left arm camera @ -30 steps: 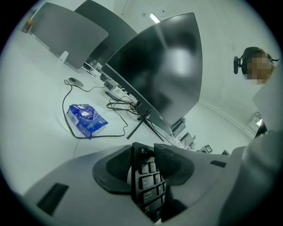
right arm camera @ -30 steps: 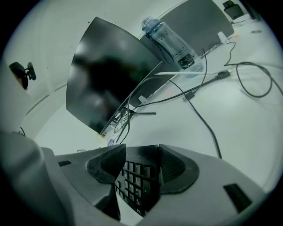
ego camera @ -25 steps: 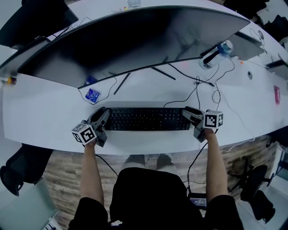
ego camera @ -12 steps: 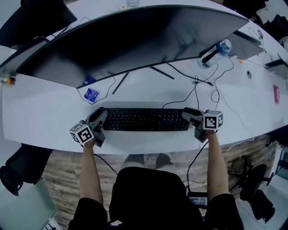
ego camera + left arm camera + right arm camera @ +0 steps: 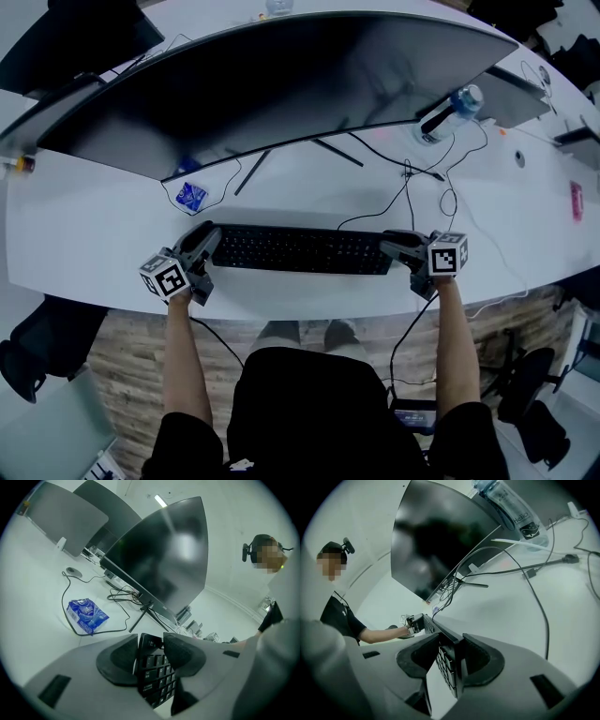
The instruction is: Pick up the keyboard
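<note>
Keyboard on table, just in front of monitor, long axis left-right. Left claw clamped on its left end. Right claw, jaws just been closing, pinches right end. Judgement: lift both ends together, level.

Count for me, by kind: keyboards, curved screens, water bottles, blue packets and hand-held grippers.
keyboard: 1
curved screen: 1
water bottle: 1
blue packet: 1
grippers: 2, the left gripper clamped on one keyboard end, the right gripper, jaws just closing, on the other
Total: 6
</note>
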Demonstrator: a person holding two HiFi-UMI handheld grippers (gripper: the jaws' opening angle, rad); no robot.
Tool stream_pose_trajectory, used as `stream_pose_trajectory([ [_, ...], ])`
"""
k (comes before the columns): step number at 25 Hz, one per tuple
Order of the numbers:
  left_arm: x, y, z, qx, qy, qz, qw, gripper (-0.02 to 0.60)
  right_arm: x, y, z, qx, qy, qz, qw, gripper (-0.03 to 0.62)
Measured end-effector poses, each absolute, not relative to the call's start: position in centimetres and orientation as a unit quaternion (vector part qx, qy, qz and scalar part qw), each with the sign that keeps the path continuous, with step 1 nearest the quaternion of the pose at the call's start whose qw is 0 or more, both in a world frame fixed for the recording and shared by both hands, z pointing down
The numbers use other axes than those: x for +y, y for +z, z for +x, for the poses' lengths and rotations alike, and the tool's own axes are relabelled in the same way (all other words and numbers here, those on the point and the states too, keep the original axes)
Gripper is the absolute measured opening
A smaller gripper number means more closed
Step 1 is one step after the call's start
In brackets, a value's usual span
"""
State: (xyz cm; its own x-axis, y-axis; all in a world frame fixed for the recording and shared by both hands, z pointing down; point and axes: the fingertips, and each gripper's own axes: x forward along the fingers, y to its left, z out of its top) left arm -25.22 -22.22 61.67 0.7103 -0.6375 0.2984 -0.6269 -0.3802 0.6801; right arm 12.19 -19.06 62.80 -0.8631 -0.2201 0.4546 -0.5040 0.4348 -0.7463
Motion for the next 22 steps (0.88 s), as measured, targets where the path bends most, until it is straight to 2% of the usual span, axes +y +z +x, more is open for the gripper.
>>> stream_pose_trajectory([
  [8, -21.7, 60.7, -25.6, -0.390, -0.033, 0.824, 0.411, 0.172, -17.3, 61.6, 11.8, -0.853, 0.461, 0.165, 0.180, 0.143],
  [22, -22.4, 60.6, -25.5, -0.424, -0.072, 0.807, 0.405, 0.181, -13.6, 63.0, 10.7, -0.817, 0.480, 0.036, 0.318, 0.133],
])
